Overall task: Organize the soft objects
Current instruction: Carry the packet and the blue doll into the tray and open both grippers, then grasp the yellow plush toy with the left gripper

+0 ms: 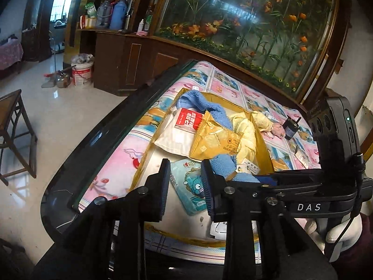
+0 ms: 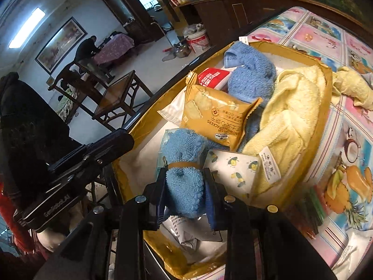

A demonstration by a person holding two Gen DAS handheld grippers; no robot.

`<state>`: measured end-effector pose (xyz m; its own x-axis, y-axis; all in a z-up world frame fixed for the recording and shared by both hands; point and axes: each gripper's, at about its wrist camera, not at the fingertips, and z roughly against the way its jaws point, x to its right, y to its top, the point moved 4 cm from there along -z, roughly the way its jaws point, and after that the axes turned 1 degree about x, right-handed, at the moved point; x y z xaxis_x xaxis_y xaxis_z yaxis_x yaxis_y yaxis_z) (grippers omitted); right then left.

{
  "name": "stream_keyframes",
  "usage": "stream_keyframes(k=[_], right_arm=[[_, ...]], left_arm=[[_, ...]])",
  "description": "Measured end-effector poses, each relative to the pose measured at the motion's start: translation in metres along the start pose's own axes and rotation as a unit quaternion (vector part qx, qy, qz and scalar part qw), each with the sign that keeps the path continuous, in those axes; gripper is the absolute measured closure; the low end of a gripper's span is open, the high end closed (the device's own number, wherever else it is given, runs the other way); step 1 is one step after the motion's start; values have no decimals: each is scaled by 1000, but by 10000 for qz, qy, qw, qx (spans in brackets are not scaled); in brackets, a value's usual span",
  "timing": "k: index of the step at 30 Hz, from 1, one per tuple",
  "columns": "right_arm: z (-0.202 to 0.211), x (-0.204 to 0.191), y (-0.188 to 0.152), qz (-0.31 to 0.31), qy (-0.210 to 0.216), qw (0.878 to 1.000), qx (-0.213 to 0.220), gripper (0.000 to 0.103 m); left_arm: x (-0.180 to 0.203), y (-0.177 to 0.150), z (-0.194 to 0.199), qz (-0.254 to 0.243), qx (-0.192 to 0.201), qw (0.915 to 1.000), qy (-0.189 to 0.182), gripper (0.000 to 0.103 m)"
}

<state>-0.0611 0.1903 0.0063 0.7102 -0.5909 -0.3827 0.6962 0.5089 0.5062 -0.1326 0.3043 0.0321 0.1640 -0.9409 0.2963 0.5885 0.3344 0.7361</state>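
We start on the left, where the left gripper hangs over the near end of the gold-walled cardboard box with its 2 jaws parted a little and nothing pinched between them; through the gap we see a pale-blue tissue pack printed with a cartoon figure, lying flat on the box floor below and not touched by either pad. Farther in we find a red-and-white packet, a yellow cracker bag, a loose blue towel draped over the far wall, and a pale-yellow towel slumped against the right wall. The box rests on a table covered with a pink-and-blue picture cloth. Moving right, the right gripper has its jaws closed tight on a rolled blue towel bound by a tan band, the pads pressing on the lower half of the roll from both sides. In the right wrist view we see the roll's long axis running straight away from the camera along the fingers, its free end pointing toward the cracker bag and leaning slightly left, with the band just beyond the fingertips. The roll sits over the near part of the box, above the tissue pack; just to its right lies a white lemon-print pack, and beyond that the pale-yellow towel with its white label.
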Motion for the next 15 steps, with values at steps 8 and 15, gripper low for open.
stream_keyframes(k=[8, 15], right_arm=[[25, 2, -3, -63, 65, 9994, 341, 58], [76, 50, -22, -534, -172, 9950, 831, 51]], left_arm=[[-1, 7, 10, -7, 244, 9954, 929, 32], [33, 0, 2, -262, -244, 9991, 212, 32]])
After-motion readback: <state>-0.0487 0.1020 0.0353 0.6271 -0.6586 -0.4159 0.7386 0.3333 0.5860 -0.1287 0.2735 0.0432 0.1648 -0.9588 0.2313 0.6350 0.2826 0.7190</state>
